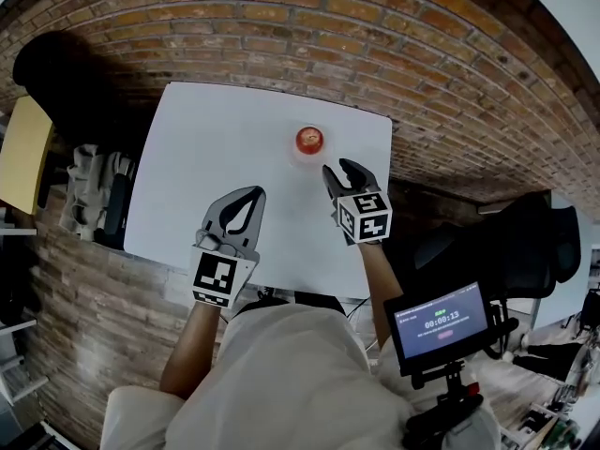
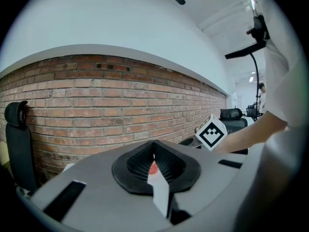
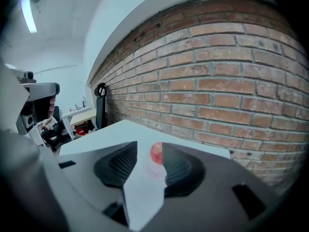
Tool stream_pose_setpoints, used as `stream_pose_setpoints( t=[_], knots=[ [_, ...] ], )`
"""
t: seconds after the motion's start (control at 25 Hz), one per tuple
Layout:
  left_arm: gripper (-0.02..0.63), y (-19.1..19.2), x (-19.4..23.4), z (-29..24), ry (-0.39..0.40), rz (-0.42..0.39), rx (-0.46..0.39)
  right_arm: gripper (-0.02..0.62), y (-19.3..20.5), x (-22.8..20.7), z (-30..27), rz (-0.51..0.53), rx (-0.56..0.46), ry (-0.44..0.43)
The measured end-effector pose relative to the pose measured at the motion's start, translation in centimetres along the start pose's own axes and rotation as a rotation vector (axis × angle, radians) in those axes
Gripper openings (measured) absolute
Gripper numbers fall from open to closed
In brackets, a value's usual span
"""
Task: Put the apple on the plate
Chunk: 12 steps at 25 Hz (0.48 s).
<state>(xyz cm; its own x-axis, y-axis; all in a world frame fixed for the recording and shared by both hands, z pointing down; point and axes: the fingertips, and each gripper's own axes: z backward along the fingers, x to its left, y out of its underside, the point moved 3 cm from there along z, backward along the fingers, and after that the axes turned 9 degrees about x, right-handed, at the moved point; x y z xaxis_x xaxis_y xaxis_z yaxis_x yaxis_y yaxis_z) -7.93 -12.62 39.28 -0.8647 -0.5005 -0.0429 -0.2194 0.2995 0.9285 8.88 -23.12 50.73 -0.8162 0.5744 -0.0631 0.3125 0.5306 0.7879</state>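
Note:
A red apple (image 1: 310, 140) sits on a pale, barely visible plate (image 1: 309, 156) near the far right part of the white table (image 1: 206, 148). My right gripper (image 1: 337, 167) hovers just short of the apple, apart from it, open with nothing between its fingers. Through its own view the apple (image 3: 156, 152) shows in the gap between the jaws of the right gripper (image 3: 149, 149). My left gripper (image 1: 258, 191) hangs over the table's middle, its fingertips together and holding nothing. In the left gripper view a sliver of apple (image 2: 152, 167) shows below the meeting tips of the left gripper (image 2: 154, 144).
A brick wall (image 3: 231, 91) runs behind the table's far edge. A dark chair (image 1: 56, 73) and a yellow tabletop (image 1: 23, 153) stand at the left. A black office chair (image 1: 525, 242) and a small timer screen (image 1: 441, 324) are at the right.

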Motion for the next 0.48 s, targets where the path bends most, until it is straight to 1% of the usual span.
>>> stream_pose_setpoints(
  t=[0.16,0.24,0.28,0.48],
  knots=[
    [0.006,-0.5,0.1,0.2,0.007,-0.006,-0.019,0.139,-0.8,0.5,2.0,-0.009,-0.047,0.017],
    [0.006,-1.0,0.0,0.3,0.015,-0.005,-0.032,0.087,-1.7,0.8,3.3,-0.016,-0.095,0.025],
    [0.006,-1.2,0.0,0.4,0.021,-0.004,-0.041,0.078,-2.1,0.9,4.0,-0.017,-0.118,0.028],
    [0.006,-2.7,-0.1,0.7,0.039,-0.016,-0.081,0.078,-4.5,2.2,6.9,-0.011,-0.210,0.024]
  ],
)
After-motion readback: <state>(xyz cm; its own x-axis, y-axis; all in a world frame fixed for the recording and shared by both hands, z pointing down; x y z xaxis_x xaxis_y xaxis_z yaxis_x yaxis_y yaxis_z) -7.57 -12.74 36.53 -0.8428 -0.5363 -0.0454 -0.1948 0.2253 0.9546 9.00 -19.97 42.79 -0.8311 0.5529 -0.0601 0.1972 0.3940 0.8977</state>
